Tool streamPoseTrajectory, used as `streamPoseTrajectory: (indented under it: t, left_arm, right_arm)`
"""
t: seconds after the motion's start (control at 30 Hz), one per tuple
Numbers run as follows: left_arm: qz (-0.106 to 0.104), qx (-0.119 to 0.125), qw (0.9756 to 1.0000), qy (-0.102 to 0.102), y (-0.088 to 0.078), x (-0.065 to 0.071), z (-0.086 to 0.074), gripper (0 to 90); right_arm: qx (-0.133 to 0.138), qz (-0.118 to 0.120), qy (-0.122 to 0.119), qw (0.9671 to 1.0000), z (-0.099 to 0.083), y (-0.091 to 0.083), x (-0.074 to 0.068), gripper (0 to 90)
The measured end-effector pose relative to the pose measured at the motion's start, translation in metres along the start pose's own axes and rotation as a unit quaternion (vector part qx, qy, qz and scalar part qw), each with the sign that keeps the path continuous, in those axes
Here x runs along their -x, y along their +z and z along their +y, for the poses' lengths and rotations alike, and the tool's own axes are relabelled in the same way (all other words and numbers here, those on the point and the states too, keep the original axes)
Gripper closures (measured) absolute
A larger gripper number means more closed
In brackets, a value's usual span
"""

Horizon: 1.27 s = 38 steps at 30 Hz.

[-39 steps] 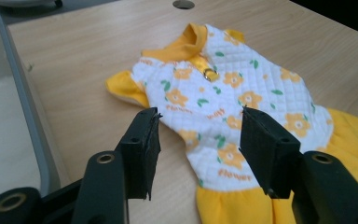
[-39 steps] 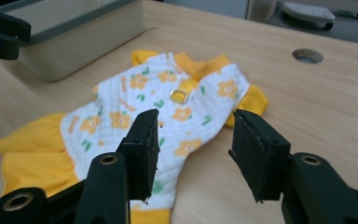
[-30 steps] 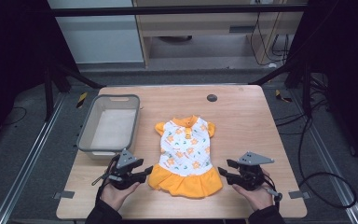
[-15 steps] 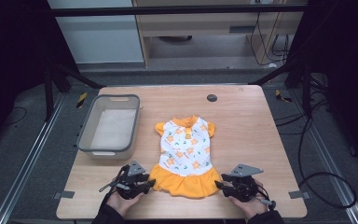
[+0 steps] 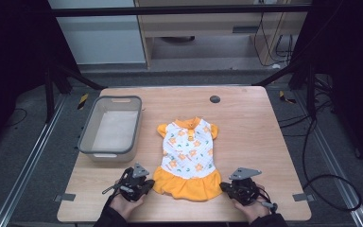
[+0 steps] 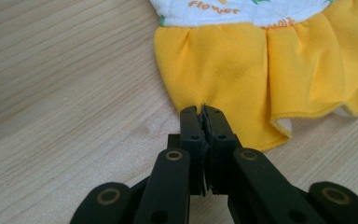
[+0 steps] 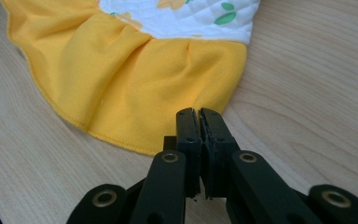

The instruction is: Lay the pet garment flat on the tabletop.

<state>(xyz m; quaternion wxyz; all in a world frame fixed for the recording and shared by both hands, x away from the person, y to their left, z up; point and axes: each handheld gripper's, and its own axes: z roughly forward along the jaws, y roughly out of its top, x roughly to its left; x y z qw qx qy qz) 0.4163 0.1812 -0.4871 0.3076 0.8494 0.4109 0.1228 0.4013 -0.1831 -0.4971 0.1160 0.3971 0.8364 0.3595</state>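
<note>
Left gripper (image 6: 204, 111) and right gripper (image 7: 200, 113) each pinch a hem corner of the dress (image 5: 189, 161) lying just right of the grey bin (image 5: 109, 130); grasp step done, next likely an even lift

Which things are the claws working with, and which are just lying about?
In use:
- dress, with its orange skirt hem pinched at both bottom corners
- left claw, shut on the hem
- right claw, shut on the hem

Lying about:
- grey tub, beside the dress
- round black thing on the table
</note>
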Motion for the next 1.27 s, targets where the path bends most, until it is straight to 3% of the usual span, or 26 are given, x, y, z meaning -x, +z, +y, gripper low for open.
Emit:
streamPoseTrajectory:
  t: [0.1, 0.33, 0.47, 0.5, 0.57, 0.8, 0.93, 0.97, 1.27]
  left_arm:
    - [0.001, -0.001, 1.0000, -0.003, -0.001, -0.004, 0.000, 87.8]
    - [0.000, 0.004, 1.0000, 0.007, -0.002, -0.002, -0.001, 87.1]
    - [0.000, 0.033, 0.9994, 0.006, -0.012, -0.003, 0.000, 82.2]
    - [0.002, 0.044, 0.9990, 0.002, -0.015, -0.004, 0.000, 76.7]
    - [0.004, 0.059, 0.9983, -0.003, -0.020, -0.006, 0.001, 74.9]
    - [0.015, 0.091, 0.9956, -0.018, -0.037, -0.014, -0.005, 62.7]
    - [0.021, 0.102, 0.9945, -0.010, -0.041, -0.023, -0.012, 52.9]
    - [0.027, 0.105, 0.9940, -0.007, -0.043, -0.027, -0.016, 48.1]
    - [0.045, 0.109, 0.9927, -0.022, -0.044, -0.044, -0.027, 28.7]
  right_arm:
    - [0.005, -0.016, 0.004, 0.9998, 0.000, -0.003, 0.007, 87.3]
    - [0.006, -0.025, 0.010, 0.9996, -0.001, -0.003, 0.012, 85.7]
    - [0.019, -0.019, 0.011, 0.9996, -0.001, -0.007, 0.012, 80.8]
    - [0.037, -0.017, 0.013, 0.9991, -0.001, -0.011, 0.012, 79.4]
    - [0.052, -0.018, 0.014, 0.9984, 0.000, -0.016, 0.013, 79.2]
    - [0.081, -0.026, 0.021, 0.9962, 0.001, -0.025, 0.018, 78.6]
    - [0.096, -0.044, 0.032, 0.9939, -0.001, -0.030, 0.029, 72.5]
    - [0.108, -0.056, 0.040, 0.9918, -0.003, -0.033, 0.034, 67.8]
    - [0.135, -0.103, 0.064, 0.9835, -0.011, -0.042, 0.059, 47.6]
